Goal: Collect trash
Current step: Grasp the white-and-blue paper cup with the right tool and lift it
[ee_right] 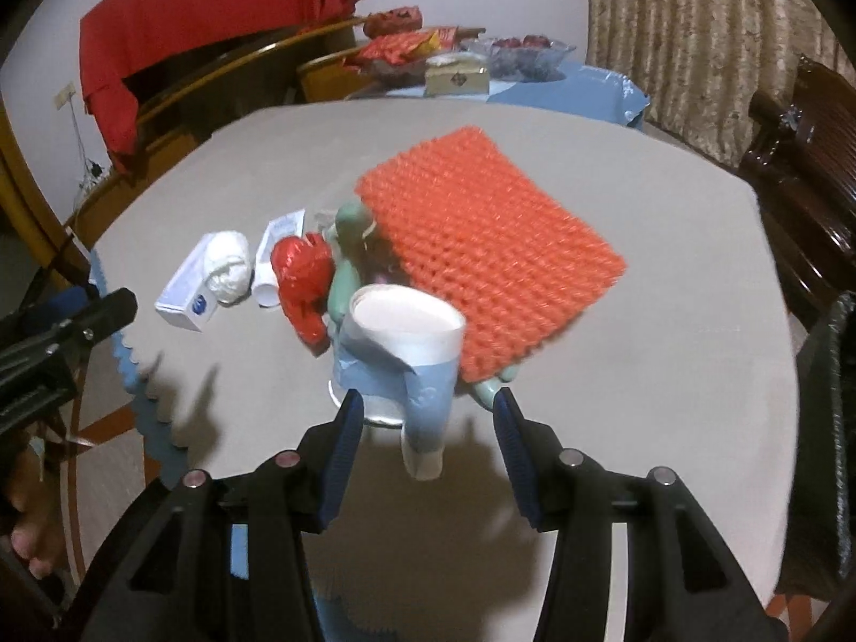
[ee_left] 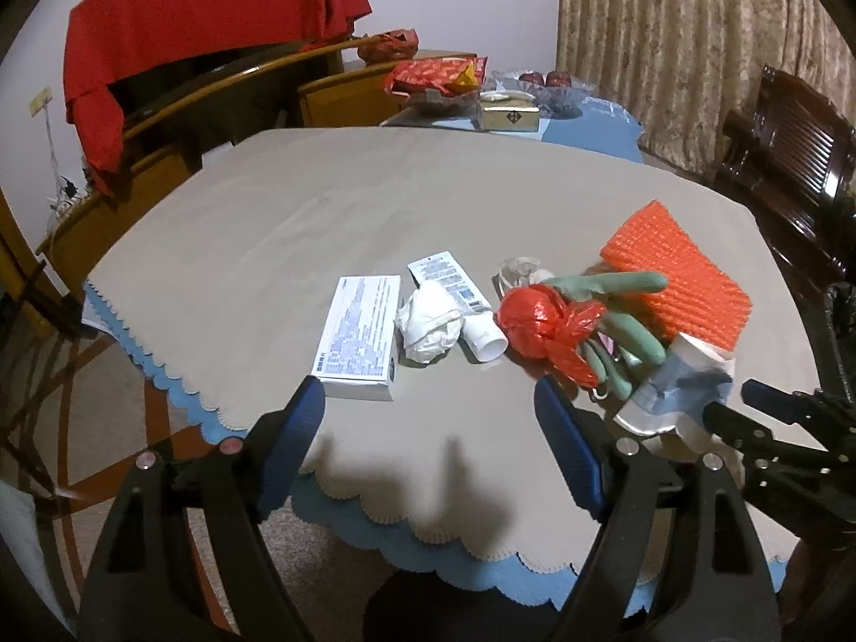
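Note:
Trash lies in a row on the grey tablecloth: a white printed box, a crumpled white tissue, a white tube, a knotted red plastic bag, a green rubber glove, an orange mesh sheet and a crushed blue-and-white paper cup. My left gripper is open and empty above the table's near edge. My right gripper is open, its jaws on either side of the paper cup, apart from it. The orange mesh lies behind the cup.
A second table at the back holds snack bags, a small box and a glass fruit bowl. A red cloth drapes over wooden furniture at left. A dark wooden chair stands at right. A black bag hangs at the right edge.

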